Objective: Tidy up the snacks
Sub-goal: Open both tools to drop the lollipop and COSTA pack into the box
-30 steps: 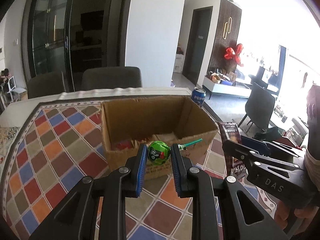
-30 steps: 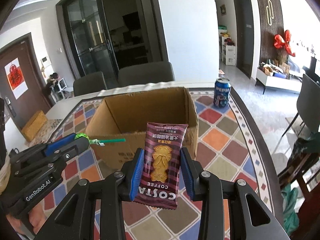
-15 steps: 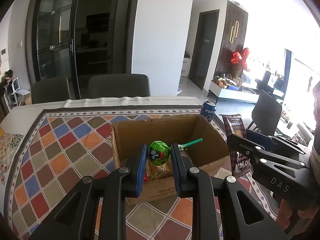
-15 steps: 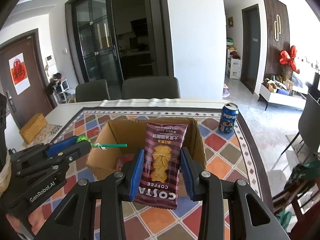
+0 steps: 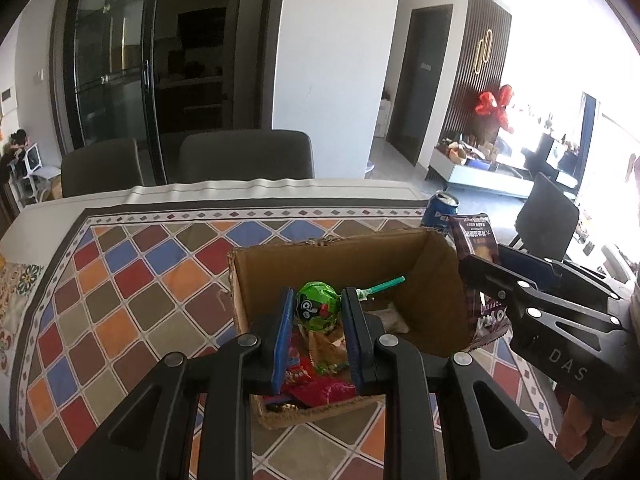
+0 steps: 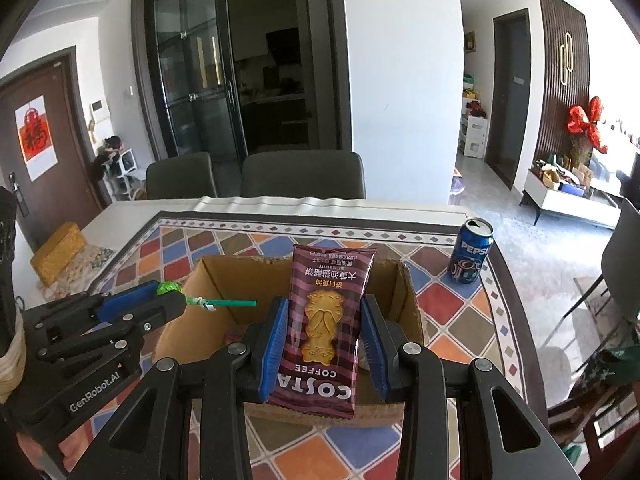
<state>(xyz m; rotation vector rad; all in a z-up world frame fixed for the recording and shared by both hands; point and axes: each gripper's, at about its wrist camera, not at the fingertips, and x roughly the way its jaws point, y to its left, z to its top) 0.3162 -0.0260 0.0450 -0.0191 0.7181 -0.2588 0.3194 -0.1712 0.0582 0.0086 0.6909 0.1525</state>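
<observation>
An open cardboard box [image 5: 436, 304] stands on the checked tablecloth; it also shows in the right wrist view [image 6: 408, 304]. Several snack packets [image 5: 320, 384] lie inside it. My left gripper [image 5: 318, 308] is shut on a green-wrapped lollipop [image 5: 318, 307] with a green stick, held above the box opening. It also shows in the right wrist view [image 6: 164, 296]. My right gripper [image 6: 324, 328] is shut on a maroon Costa Coffee biscuit packet [image 6: 324, 320], held upright over the box's near edge. The packet also shows in the left wrist view [image 5: 476, 244].
A blue Pepsi can [image 6: 470, 256] stands on the table right of the box. Two dark chairs [image 6: 304, 176] stand behind the table's far edge. A yellow box [image 6: 56, 252] lies at the far left. Another chair [image 5: 548, 220] stands to the right.
Both grippers have risen and moved forward over the box, so its inside and the snacks in it now show. Each still holds its snack.
</observation>
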